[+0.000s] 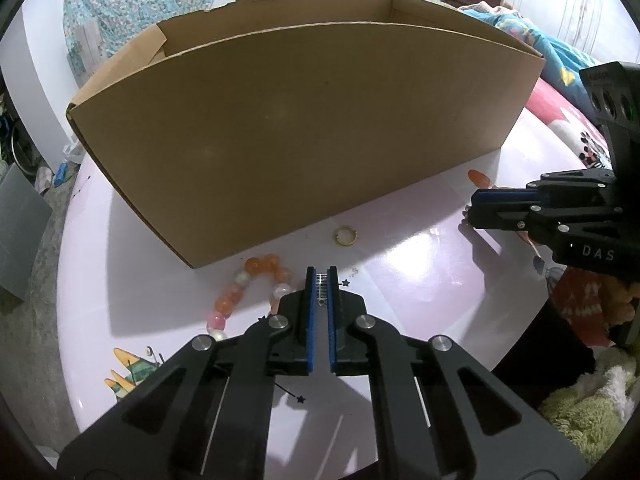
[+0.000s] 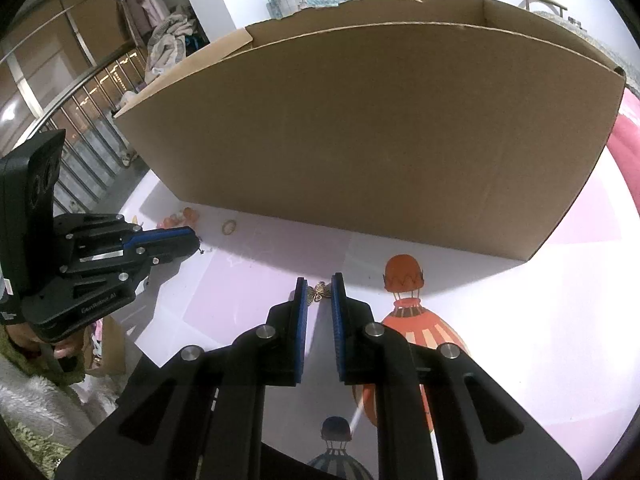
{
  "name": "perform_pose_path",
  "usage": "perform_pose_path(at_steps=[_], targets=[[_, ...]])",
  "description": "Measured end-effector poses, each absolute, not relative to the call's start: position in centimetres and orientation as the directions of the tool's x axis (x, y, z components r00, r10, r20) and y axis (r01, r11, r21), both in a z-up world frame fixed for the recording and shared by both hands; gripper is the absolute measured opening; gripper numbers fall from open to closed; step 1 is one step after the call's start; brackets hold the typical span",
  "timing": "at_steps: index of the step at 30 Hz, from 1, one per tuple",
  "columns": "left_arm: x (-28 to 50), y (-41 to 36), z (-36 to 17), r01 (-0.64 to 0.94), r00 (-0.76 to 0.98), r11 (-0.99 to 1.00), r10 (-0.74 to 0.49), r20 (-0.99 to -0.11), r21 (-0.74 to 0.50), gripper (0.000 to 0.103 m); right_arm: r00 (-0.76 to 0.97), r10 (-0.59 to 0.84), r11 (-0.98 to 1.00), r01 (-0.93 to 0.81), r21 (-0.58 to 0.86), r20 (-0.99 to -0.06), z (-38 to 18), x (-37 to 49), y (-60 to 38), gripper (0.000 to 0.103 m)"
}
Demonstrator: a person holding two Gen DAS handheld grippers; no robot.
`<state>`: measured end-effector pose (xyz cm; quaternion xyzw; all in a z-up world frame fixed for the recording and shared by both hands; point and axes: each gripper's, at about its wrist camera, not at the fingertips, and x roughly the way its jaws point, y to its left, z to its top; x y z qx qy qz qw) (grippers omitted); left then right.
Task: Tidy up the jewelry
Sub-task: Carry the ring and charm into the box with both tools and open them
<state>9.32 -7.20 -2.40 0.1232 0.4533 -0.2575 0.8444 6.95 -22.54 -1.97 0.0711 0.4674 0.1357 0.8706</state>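
At nine o'clock of the left gripper [image 1: 321,280] the orange bead bracelet [image 1: 244,292] lies on the pink table [image 1: 400,248]; its jaws pinch a small silver rhinestone piece [image 1: 321,289]. The gold ring [image 1: 345,235] sits at twelve o'clock, by the cardboard box [image 1: 304,136]. The right gripper [image 2: 319,286] nips a bronze butterfly charm [image 2: 318,293]. Judgement: lift each straight, clear the box wall, release low inside

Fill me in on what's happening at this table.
A person is sorting jewelry with two handheld grippers. The left gripper is shut on a small silver chain piece; the right gripper pinches a little bronze butterfly charm. A bead bracelet and a gold ring lie on the table before the cardboard box.
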Motion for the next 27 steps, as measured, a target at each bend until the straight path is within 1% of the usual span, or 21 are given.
perform_pose_path(at_steps=[7,14,22,27], targets=[[9.0,-6.6,-2.3,0.551,0.452,0.833,-0.351,-0.820,-0.053,0.004,0.524,0.299,0.954,-0.170,0.246,-0.798,-1.8,7.1,-22.7,0.012],[8.4,-6.2,-1.6,0.549,0.466,0.834,-0.362,-0.807,-0.057,0.004,0.538,0.297,0.955,-0.173,0.242,-0.789,-1.2,6.8,-22.8,0.012],[7.2,-5.0,0.0,0.547,0.494,0.835,-0.379,-0.783,-0.059,0.004,0.568,0.290,0.957,-0.179,0.228,-0.770,0.1,5.8,-22.9,0.012],[6.2,-4.4,1.9,0.551,0.525,0.833,-0.391,-0.756,-0.048,0.004,0.599,0.290,0.957,-0.183,0.225,-0.746,1.7,4.6,-22.9,0.012]])
